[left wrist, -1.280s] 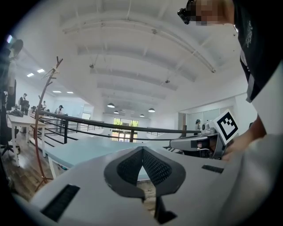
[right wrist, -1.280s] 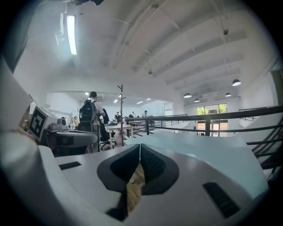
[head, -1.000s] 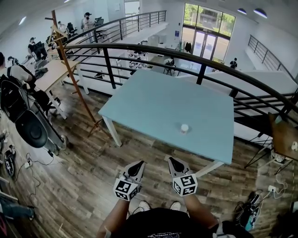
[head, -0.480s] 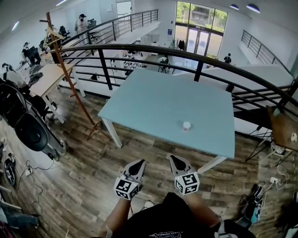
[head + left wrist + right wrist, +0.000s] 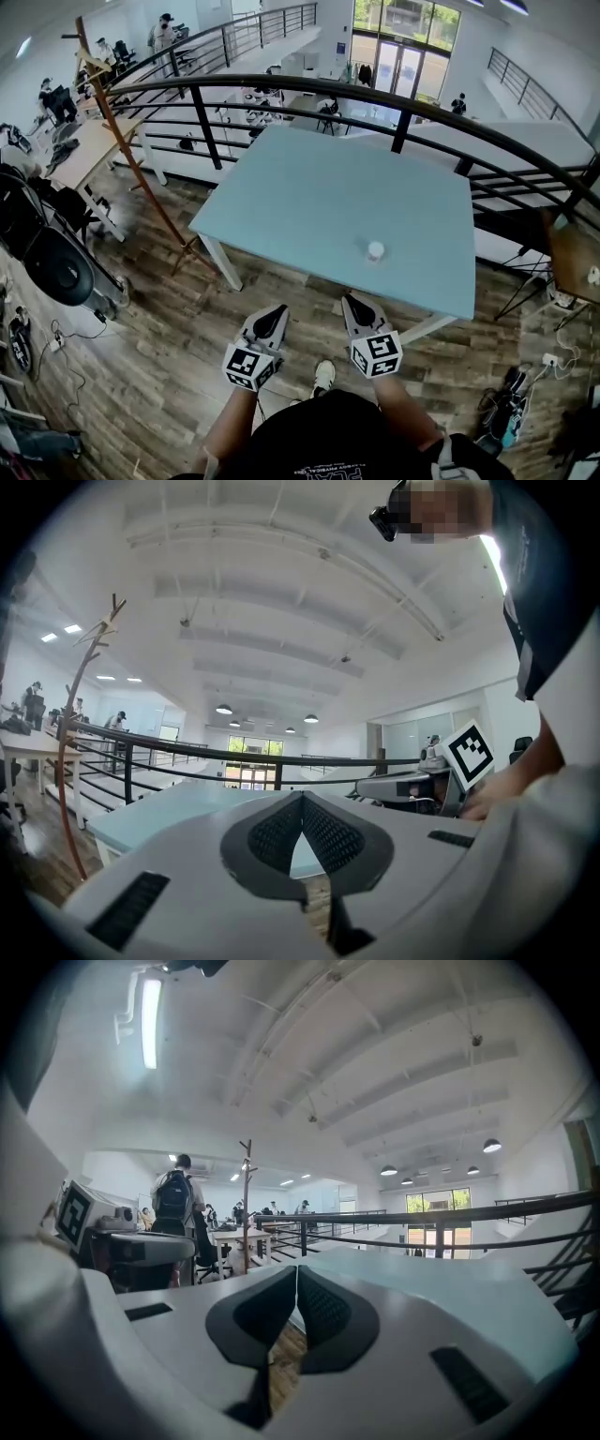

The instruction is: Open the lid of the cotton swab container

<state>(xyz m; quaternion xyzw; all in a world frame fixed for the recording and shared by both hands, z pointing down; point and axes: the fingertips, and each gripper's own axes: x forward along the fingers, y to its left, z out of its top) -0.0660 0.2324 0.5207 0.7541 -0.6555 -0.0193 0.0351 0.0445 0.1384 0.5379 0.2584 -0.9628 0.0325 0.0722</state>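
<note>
both white two-jaw tongs are closed right up, black ribbed pads together and nothing between them. the left gripper (image 5: pixel 277 312) and the right gripper (image 5: pixel 350 303) sit side by side, about level, over the wood-plank floor (image 5: pixel 159 375), just short of the near edge of the pale blue rectangular table (image 5: pixel 319 192). the small white round cotton swab container (image 5: pixel 375 250) stands alone on that table, near its front edge and towards the right, ahead of the right gripper and apart from both. it is too small here to make out the lid. the risk, as i judge it, is that the container looks light and nothing braces it. arriving with shut jaws, or prising at the lid from one side only, could slide or tip it towards the edge. opening the jaws first and steadying the body with one gripper would guard against that.
</note>
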